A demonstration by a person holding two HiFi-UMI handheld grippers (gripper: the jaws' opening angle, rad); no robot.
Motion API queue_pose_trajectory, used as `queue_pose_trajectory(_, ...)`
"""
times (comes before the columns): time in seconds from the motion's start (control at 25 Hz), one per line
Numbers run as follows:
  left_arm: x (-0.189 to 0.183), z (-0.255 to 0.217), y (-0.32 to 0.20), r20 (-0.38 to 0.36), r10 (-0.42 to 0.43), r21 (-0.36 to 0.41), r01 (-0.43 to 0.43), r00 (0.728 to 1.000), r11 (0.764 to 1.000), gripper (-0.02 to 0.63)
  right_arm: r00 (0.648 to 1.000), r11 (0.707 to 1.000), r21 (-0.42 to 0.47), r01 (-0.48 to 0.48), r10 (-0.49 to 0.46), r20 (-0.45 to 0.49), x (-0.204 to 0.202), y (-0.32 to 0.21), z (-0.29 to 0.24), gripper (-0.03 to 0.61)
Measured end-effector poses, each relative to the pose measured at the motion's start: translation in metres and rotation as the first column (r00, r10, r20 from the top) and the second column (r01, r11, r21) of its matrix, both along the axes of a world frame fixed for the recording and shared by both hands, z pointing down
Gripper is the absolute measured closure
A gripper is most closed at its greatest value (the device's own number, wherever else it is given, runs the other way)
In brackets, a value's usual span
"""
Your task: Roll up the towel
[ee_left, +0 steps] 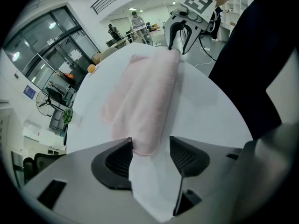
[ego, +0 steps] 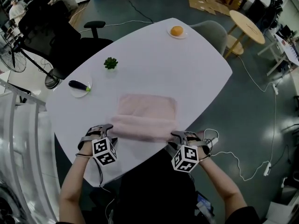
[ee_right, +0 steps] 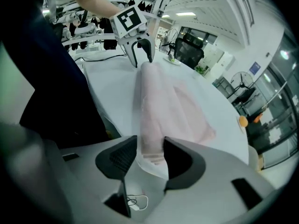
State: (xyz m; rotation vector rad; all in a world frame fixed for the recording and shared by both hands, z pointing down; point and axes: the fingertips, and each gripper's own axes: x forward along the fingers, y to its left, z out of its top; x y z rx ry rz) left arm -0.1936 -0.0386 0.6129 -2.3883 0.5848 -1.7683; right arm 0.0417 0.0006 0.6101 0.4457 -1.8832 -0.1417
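A pink towel (ego: 145,111) lies on the white table (ego: 196,73), its near edge rolled into a thick roll (ego: 142,127) close to the table's front edge. My left gripper (ego: 106,130) is at the roll's left end. In the left gripper view the roll's end (ee_left: 147,139) sits between the jaws (ee_left: 150,153), touching one pad with a gap to the other, so this gripper is open. My right gripper (ego: 180,136) is at the right end. There the roll (ee_right: 150,143) fills the space between the pads (ee_right: 150,155), shut on it.
At the table's far end an orange (ego: 176,31) rests on a small plate. A little green plant (ego: 110,63) and a plate with an eggplant (ego: 79,85) are at the left. A black office chair (ego: 51,36) and a grey chair (ego: 212,31) flank the table. Cables lie on the floor at right.
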Motion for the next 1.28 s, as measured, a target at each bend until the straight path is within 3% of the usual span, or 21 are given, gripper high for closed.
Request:
queue_pose_trajectory(0.2, 0.000, 0.011, -0.012, 0.045, 0.003, 0.054, -0.006, 0.999, 0.999, 0.389, 0.992, 0.995, 0.056, 0.077, -0.071, -0.103, 0.003, -0.002, 0.015, 0.389)
queue_pose_trajectory(0.28, 0.001, 0.013, -0.014, 0.072, 0.021, 0.074, -0.026, 0.997, 0.997, 0.427, 0.989, 0.993, 0.075, 0.090, -0.081, -0.124, 0.004, -0.004, 0.016, 0.430)
queue_pose_trajectory(0.6, 0.001, -0.002, -0.023, 0.095, 0.066, 0.103, -0.076, 0.993, 0.992, 0.500, 0.998, 0.997, 0.071, 0.035, -0.032, -0.049, 0.007, -0.019, -0.005, 0.492)
queue_pose_trajectory(1.0, -0.002, -0.054, -0.034, 0.097, 0.104, 0.236, -0.125, 0.990, 0.964, 0.514, 0.999, 0.980, 0.199, 0.000, 0.009, -0.041, 0.003, -0.034, -0.056, 0.495)
queue_pose_trajectory(1.28, -0.020, -0.052, 0.009, 0.112, 0.162, 0.212, -0.183, 0.980, 0.960, 0.514, 0.999, 0.980, 0.200, -0.006, 0.013, -0.033, -0.015, 0.008, -0.055, 0.495)
